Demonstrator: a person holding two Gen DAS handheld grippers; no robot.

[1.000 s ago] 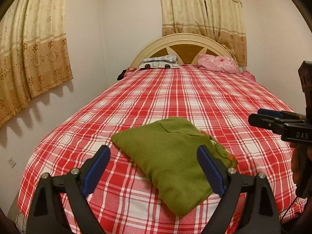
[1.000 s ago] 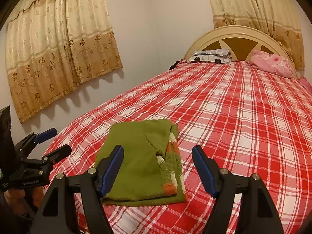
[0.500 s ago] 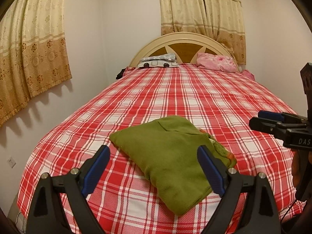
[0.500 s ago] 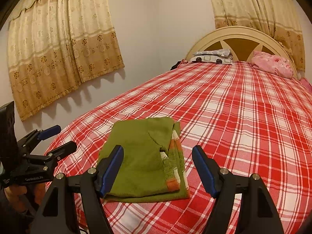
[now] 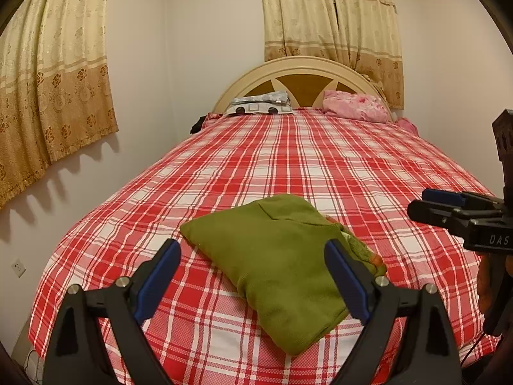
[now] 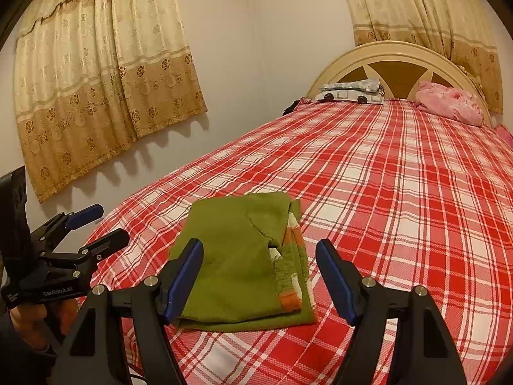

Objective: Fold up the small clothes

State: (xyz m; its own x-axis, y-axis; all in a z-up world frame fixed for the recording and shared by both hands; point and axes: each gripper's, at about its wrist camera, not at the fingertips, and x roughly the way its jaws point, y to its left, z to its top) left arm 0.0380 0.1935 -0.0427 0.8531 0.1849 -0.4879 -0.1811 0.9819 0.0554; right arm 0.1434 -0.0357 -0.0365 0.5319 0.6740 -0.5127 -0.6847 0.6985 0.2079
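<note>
We hold our left gripper [image 5: 253,276] with its blue-padded jaws spread wide and empty, above the near end of the bed; our right gripper [image 6: 259,276] is spread just as wide, nothing between its pads. Just ahead of both lies the small olive-green knitted garment with an orange and white striped edge [image 6: 237,263], already folded into a flat, compact rectangle on the red and white checked bedspread [image 5: 288,166]. We judge this fold finished and the hands backed off. The next move calls for setting the bundle aside or fetching another garment; none is in sight nearby.
</note>
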